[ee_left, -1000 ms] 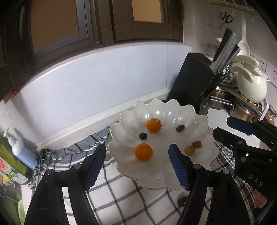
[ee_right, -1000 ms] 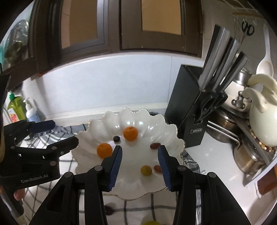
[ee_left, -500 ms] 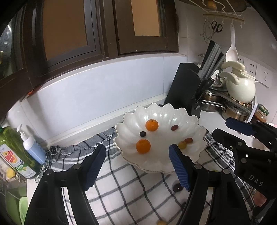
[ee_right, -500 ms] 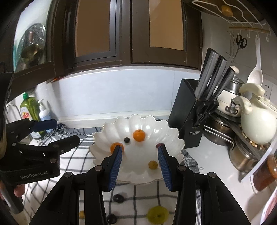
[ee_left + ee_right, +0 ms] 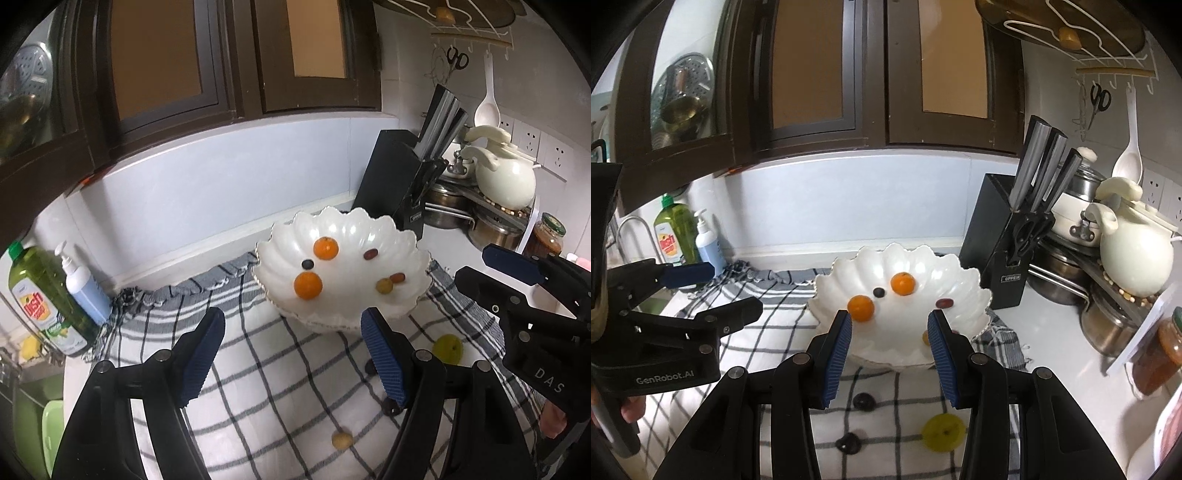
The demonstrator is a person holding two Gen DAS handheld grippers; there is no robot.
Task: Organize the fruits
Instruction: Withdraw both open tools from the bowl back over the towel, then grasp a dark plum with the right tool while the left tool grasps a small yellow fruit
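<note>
Loose fruit on the checked cloth (image 5: pixel 768 354), a green grape (image 5: pixel 942 432) and dark berries (image 5: pixel 863 401), may roll away if nudged by the empty, parted right gripper (image 5: pixel 889 350) or left gripper (image 5: pixel 291 358) (also parted, empty). Farther back, the scalloped white dish (image 5: pixel 971 295) holds two oranges (image 5: pixel 861 308); legible writing: "GenRobot.AI", "DAS", "OPPEIN" on the knife block (image 5: pixel 997 251).

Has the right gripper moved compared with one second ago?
Yes. The right gripper has pulled back from the white bowl: loose fruit on the checked cloth now shows between its jaws.

Two oranges (image 5: pixel 307 285) lie in the scalloped white bowl (image 5: pixel 406 243).
</note>
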